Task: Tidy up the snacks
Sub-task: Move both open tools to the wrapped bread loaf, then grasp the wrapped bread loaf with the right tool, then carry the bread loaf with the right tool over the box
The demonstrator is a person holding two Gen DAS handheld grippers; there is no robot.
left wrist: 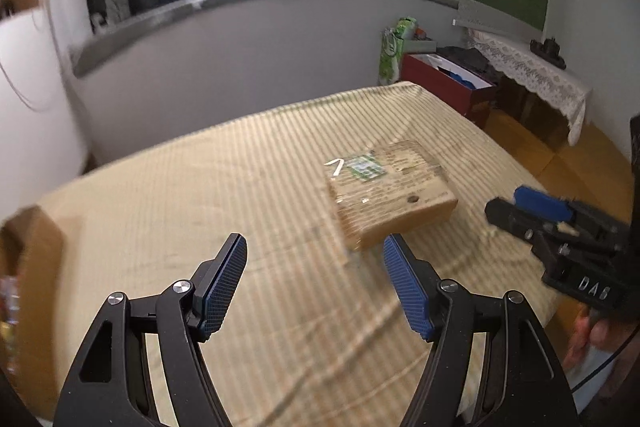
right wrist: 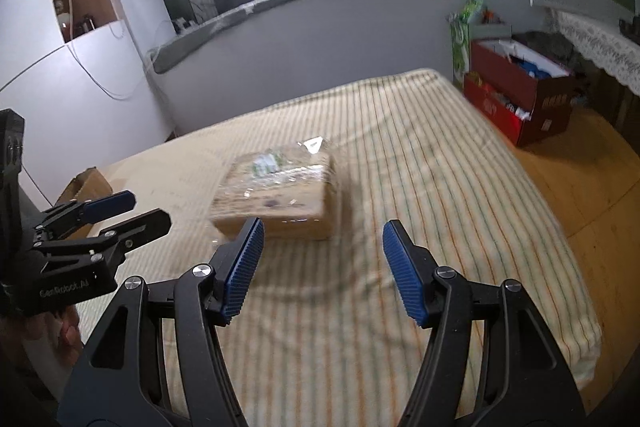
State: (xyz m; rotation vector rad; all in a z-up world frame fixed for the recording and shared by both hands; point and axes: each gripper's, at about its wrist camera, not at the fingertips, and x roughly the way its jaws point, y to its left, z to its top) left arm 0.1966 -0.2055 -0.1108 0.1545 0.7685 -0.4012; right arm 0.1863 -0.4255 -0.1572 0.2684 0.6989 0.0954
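Left claw [left wrist: 314, 281] tilts down and forward, blue ribbed pads [left wrist: 406, 291] spread wide, nothing between them; in the right wrist view it sits at the left edge, side-on, with fingers [right wrist: 70, 331] of the hand visible under its black body. Right claw [right wrist: 322, 269] is pitched down likewise, jaws apart and empty. From the left wrist view it comes in at the right edge, part of the hand [left wrist: 592, 339] showing below the housing.
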